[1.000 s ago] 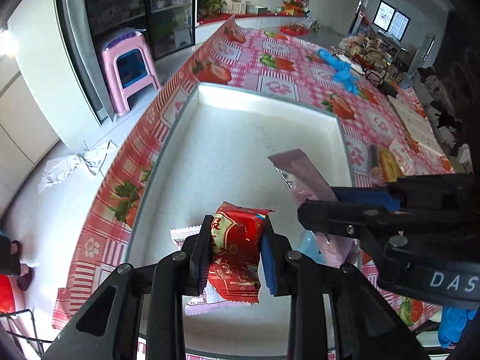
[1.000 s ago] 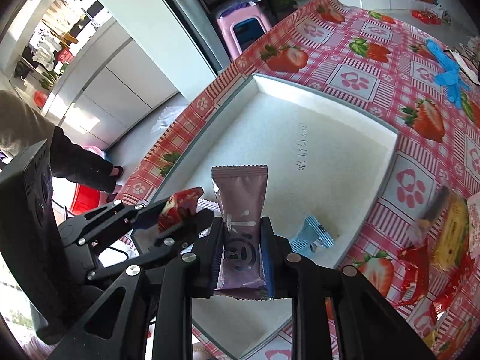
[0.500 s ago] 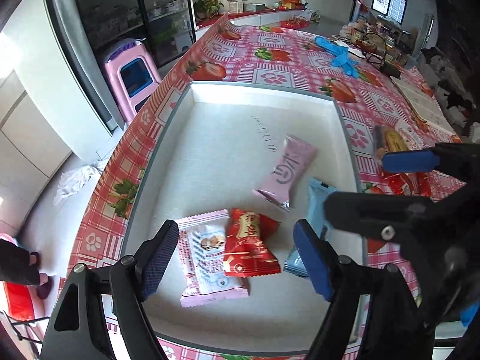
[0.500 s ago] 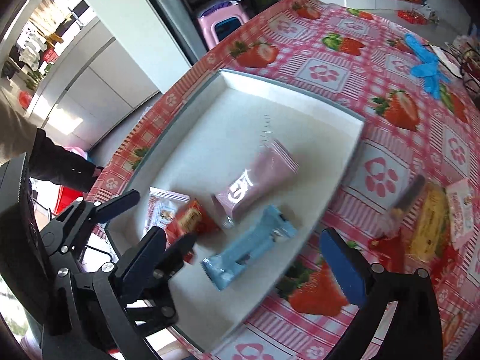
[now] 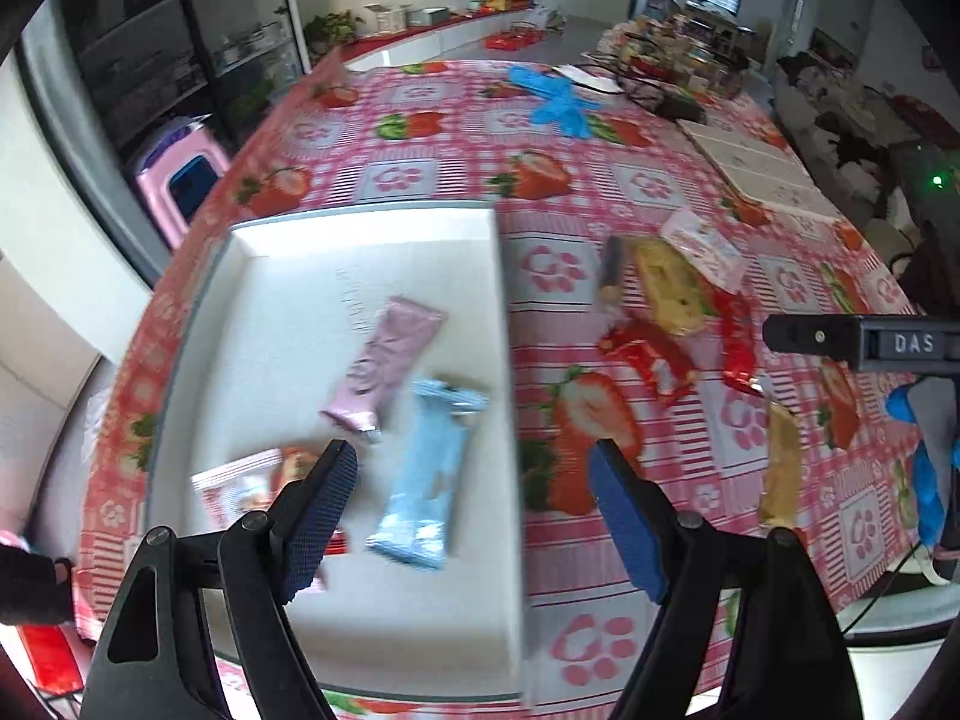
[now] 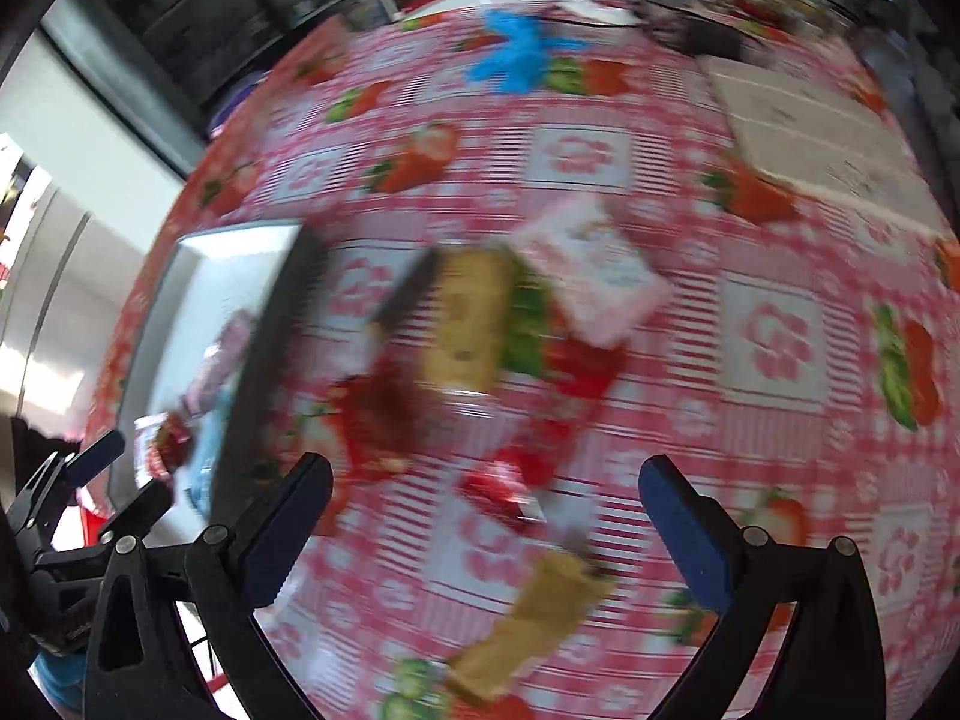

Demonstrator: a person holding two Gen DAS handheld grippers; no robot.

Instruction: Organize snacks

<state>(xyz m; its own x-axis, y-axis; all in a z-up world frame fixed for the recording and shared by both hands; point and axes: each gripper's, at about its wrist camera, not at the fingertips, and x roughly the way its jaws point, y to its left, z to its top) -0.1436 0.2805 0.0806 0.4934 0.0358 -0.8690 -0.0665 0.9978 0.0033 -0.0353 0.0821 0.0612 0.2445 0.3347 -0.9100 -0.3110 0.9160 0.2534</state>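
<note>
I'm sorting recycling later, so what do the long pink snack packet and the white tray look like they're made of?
The long pink snack packet looks like thin plastic film with a satin sheen: crimped ends and soft glare. The shallow white rectangular tray looks like matte rigid plastic or foam with plain, dull walls; which one is unclear.

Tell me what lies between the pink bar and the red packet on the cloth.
In the left wrist view: the tray's right wall and bare cloth lie between pink bar and red packet.
</note>
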